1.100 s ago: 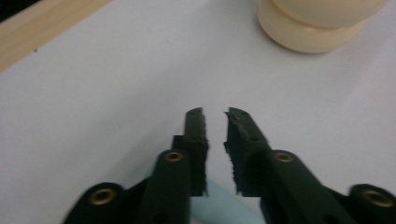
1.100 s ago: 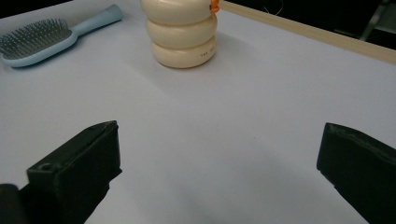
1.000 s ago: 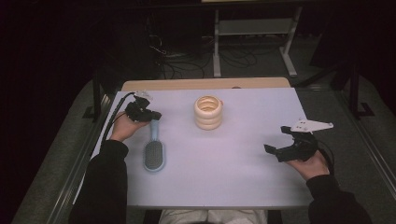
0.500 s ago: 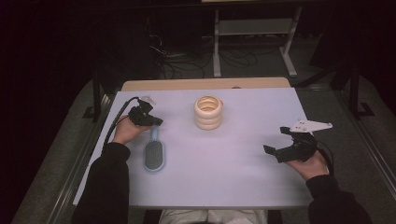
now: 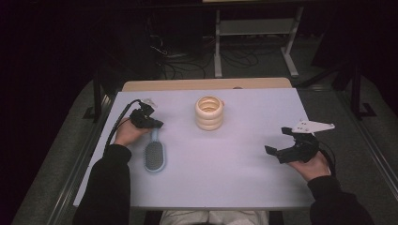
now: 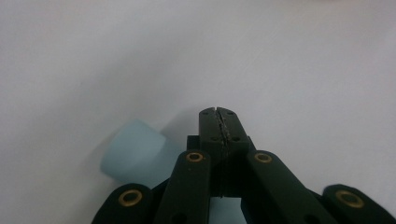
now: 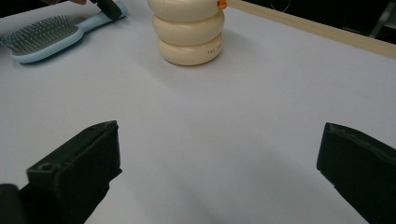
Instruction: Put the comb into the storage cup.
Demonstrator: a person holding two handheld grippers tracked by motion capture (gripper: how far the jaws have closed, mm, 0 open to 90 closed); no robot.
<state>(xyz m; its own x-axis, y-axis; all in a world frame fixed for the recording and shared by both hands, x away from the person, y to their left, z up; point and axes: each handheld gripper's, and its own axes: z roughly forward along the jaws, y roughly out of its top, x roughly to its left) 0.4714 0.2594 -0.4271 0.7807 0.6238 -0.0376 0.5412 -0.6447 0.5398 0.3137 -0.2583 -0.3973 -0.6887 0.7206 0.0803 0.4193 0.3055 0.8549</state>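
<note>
Step in hand: judged as taking hold of the hairbrush (image 5: 154,154) by its handle with the left gripper (image 5: 149,123).
Hairbrush: pale blue, lies flat on the white table (image 5: 234,178) at its left side, bristles up, head toward the person, handle pointing away toward the gripper.
Left gripper: jaws fully together, pad faces meeting with nothing between them in the left gripper view (image 6: 219,126). The handle's rounded end (image 6: 133,151) sits beside and under the jaws, not clamped. Whether the gripper body touches the handle, cannot tell.
Right gripper: jaws wide apart (image 5: 287,143), empty, resting low over bare table at the right; in its own view (image 7: 219,154) it looks across at the stacked rings and the brush (image 7: 44,39).
Stacked rings: cream three-ring stack (image 5: 209,113), upright at the table's middle far side, well apart from both grippers.
Doing it well: judgement — reopen the left jaws, straddle the handle across its width near mid-length, then close squarely; a grip at the rounded tip would likely slip or let the head droop.
Risk: closed jaws pushing down may only skid the brush sideways.
</note>
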